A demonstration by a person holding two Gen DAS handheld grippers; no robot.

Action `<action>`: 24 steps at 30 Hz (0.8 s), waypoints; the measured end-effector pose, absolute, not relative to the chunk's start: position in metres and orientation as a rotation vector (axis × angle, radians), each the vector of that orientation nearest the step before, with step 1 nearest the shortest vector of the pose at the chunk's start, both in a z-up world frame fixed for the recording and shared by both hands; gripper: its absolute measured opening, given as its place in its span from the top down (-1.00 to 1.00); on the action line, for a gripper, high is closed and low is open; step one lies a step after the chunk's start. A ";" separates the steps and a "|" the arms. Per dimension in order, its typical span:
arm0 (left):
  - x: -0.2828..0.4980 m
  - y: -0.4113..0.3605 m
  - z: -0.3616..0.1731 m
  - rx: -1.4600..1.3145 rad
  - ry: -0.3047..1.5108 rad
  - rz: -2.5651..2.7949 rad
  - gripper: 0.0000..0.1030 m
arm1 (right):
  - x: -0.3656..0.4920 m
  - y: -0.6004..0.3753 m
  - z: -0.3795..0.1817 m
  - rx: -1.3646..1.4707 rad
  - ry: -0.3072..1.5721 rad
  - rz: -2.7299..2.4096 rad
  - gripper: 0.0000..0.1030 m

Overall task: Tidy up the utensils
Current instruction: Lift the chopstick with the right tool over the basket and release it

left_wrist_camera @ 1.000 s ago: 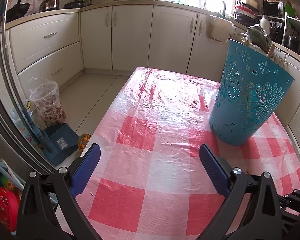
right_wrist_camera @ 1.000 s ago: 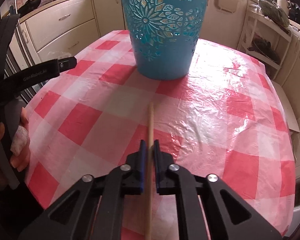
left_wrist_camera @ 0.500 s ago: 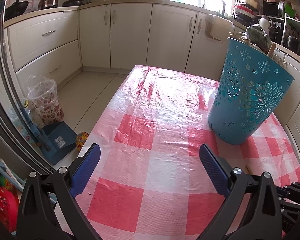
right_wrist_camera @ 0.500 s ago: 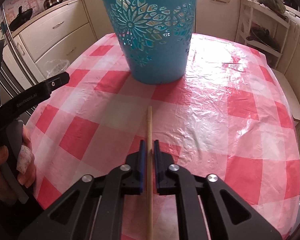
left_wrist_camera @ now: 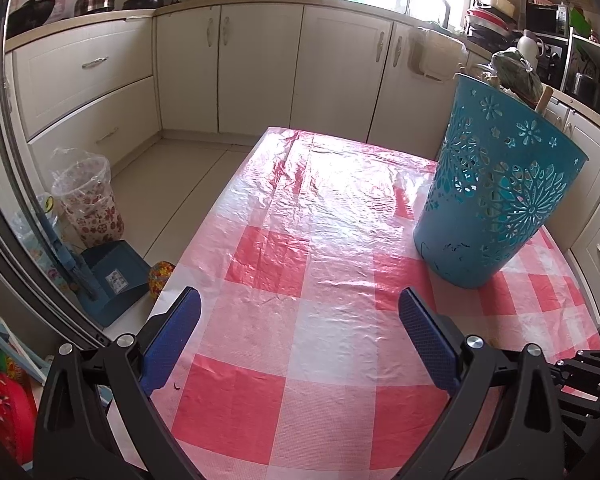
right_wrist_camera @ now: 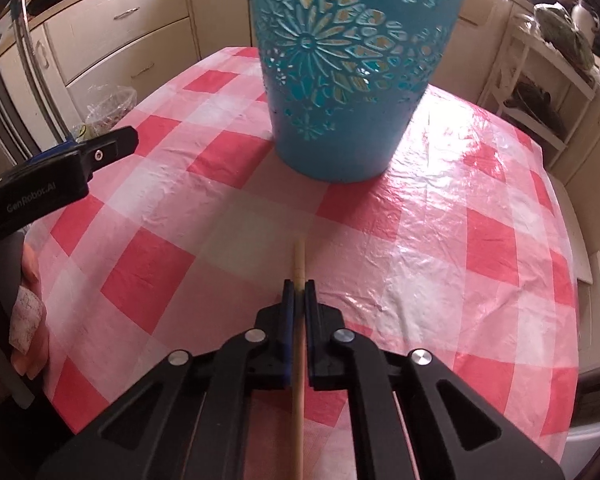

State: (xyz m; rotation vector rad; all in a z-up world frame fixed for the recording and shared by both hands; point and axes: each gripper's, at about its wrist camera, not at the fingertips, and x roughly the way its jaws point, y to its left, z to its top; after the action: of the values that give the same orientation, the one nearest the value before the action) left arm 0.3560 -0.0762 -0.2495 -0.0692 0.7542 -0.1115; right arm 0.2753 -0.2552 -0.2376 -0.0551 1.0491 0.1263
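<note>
Utensil handle first: a thin wooden stick (right_wrist_camera: 299, 344) sits clamped between the fingers (right_wrist_camera: 288, 320) of my right gripper (right_wrist_camera: 299, 292), its tip poking out just past them and aimed toward the blue cut-out basket (right_wrist_camera: 352, 80). I can't see the stick's other end. That basket stands upright on the counter's (right_wrist_camera: 440, 248) red-and-white checked cloth, a short way ahead of the tip and apart from it. From the left wrist view, my left gripper (left_wrist_camera: 300, 328) has its blue-padded fingers (left_wrist_camera: 172, 344) spread wide with nothing between them, hovering over the cloth, the basket (left_wrist_camera: 496, 196) off to its right with a wooden handle (left_wrist_camera: 543, 98) showing at its rim.
</note>
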 end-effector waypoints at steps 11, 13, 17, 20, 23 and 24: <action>0.357 -0.078 -0.251 -0.067 0.762 -0.110 -0.85 | 0.280 -0.254 -0.241 -0.070 1.057 0.158 0.85; 0.357 -0.079 -0.251 -0.062 0.763 -0.110 -0.85 | 0.282 -0.258 -0.241 -0.061 1.062 0.171 0.89; 0.357 -0.078 -0.251 -0.066 0.764 -0.110 -0.85 | 0.278 -0.284 -0.242 0.172 1.057 0.183 0.89; 0.357 -0.079 -0.251 -0.061 0.765 -0.113 -0.85 | 0.271 -0.288 -0.245 0.142 1.038 0.165 0.85; 0.357 -0.080 -0.252 -0.055 0.769 -0.115 -0.85 | 0.268 -0.276 -0.242 0.014 1.020 0.165 0.88; 0.358 -0.081 -0.252 -0.054 0.770 -0.114 -0.85 | 0.269 -0.274 -0.241 0.010 1.020 0.164 0.88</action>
State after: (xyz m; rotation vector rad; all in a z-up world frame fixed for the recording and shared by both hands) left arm 0.3576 -0.0805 -0.2522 -0.0539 0.7701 -0.1144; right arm 0.2686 -0.2743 -0.2414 0.0099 1.0201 0.1642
